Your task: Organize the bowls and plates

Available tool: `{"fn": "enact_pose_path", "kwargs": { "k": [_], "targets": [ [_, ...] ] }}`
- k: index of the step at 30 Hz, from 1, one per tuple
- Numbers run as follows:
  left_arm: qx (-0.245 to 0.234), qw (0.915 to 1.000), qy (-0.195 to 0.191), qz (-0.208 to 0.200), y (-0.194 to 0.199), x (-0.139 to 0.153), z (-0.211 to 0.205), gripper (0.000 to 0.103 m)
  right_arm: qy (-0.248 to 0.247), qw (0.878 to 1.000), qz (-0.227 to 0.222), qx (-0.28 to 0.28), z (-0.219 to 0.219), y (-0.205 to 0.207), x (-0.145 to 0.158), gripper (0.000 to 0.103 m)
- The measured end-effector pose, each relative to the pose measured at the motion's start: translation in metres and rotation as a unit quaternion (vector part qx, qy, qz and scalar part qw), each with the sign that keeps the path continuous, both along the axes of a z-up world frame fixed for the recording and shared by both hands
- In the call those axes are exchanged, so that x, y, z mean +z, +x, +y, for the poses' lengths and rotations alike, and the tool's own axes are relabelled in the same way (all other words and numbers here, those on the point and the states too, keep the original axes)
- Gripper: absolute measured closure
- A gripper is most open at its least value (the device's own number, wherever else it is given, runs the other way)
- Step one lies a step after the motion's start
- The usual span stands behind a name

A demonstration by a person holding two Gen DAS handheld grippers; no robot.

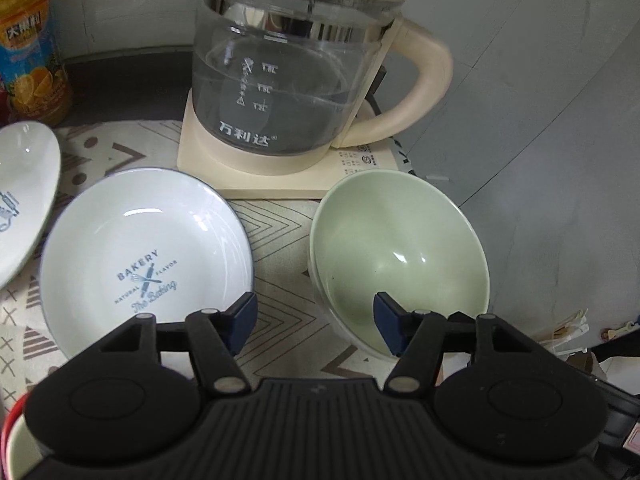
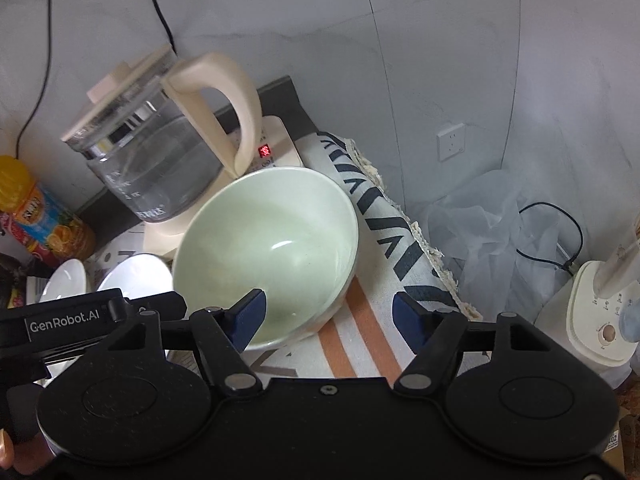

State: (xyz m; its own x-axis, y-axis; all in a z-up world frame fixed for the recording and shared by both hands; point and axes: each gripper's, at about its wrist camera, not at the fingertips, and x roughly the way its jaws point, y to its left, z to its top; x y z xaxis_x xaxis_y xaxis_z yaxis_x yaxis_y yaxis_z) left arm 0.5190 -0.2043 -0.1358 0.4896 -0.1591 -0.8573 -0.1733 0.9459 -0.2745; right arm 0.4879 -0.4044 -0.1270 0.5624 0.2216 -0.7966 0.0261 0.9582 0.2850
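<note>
Pale green bowl (image 1: pixel 400 256) sits empty near the counter's right edge; kettle (image 1: pixel 288 80) holds water; both grippers gape, gripping nothing.

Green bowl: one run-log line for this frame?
green bowl on cloth, unheld | left gripper open, between bakery plate and bowl | right gripper open over bowl's rim

Pretty sure I'm in somebody's home here, a little kitchen corner. There's a glass electric kettle (image 1: pixel 288 80) on its cream base, a bottle of orange drink (image 1: pixel 32 52), a patterned cloth (image 2: pixel 360 344) over the counter, a wall socket (image 2: pixel 451 141), and plain grey walls.
</note>
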Motion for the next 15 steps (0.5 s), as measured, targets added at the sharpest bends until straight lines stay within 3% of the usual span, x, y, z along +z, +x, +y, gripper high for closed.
{"fn": "enact_pose_path", "kwargs": {
  "k": [5, 7, 15],
  "targets": [
    [0.017, 0.9997, 0.001, 0.017, 0.006, -0.013, -0.001, 0.049, 0.002, 1.000, 0.014, -0.002, 0.004, 0.010, -0.011, 0.038],
    [0.020, 0.9994, -0.016, 0.021, 0.007, -0.020, -0.001, 0.059, 0.003, 1.000, 0.022, -0.004, 0.004, 0.014, -0.016, 0.042],
    [0.010, 0.9994, -0.013, 0.029, 0.012, -0.032, -0.015, 0.088, 0.020, 0.999, 0.047, -0.011, 0.007, 0.021, -0.035, 0.066]
  ]
}}
